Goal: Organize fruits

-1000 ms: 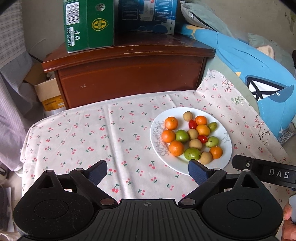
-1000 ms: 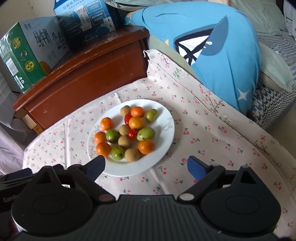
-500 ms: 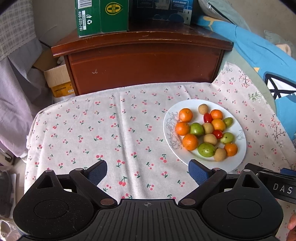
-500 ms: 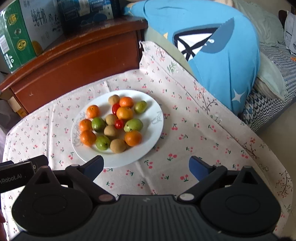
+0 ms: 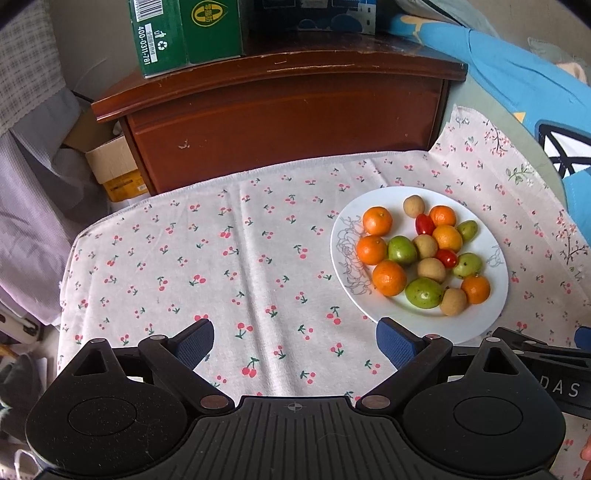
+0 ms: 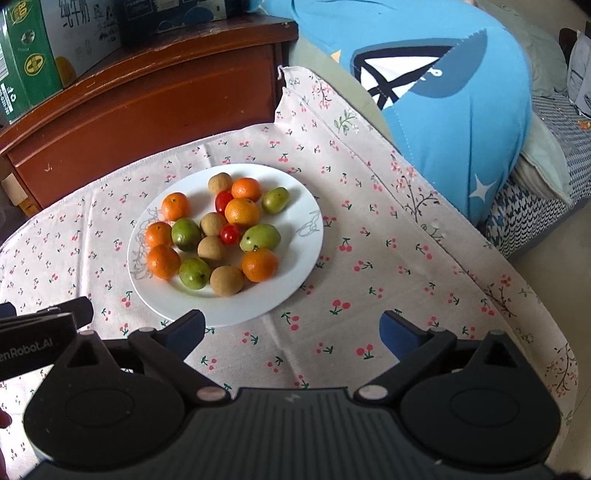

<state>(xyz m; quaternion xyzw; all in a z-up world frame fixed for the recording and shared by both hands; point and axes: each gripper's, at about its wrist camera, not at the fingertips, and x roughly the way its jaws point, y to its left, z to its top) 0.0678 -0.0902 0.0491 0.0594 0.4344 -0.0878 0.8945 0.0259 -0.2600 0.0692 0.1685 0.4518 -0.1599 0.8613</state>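
Note:
A white plate [image 5: 491, 314] [image 6: 295, 288] sits on the cherry-print cloth and holds mixed fruit: several oranges [image 5: 376, 220] [image 6: 259, 264], green fruits [image 5: 424, 292] [image 6: 193, 272], brown longans [image 5: 413, 205] [image 6: 226, 280] and two cherry tomatoes [image 5: 424, 223] [image 6: 229, 234]. My left gripper [image 5: 294, 339] is open and empty above the cloth, left of and nearer than the plate. My right gripper [image 6: 291, 328] is open and empty above the cloth at the plate's near right edge.
A brown wooden cabinet [image 5: 280, 110] stands behind the table with a green carton [image 5: 184, 33] and a blue carton on top. A blue shark cushion [image 6: 454, 103] lies to the right. Cardboard boxes [image 5: 110, 166] sit on the floor at left.
Both grippers moved a little; the plate now sits further right in the left wrist view and slightly higher in the right wrist view. Both grippers stay open and empty.

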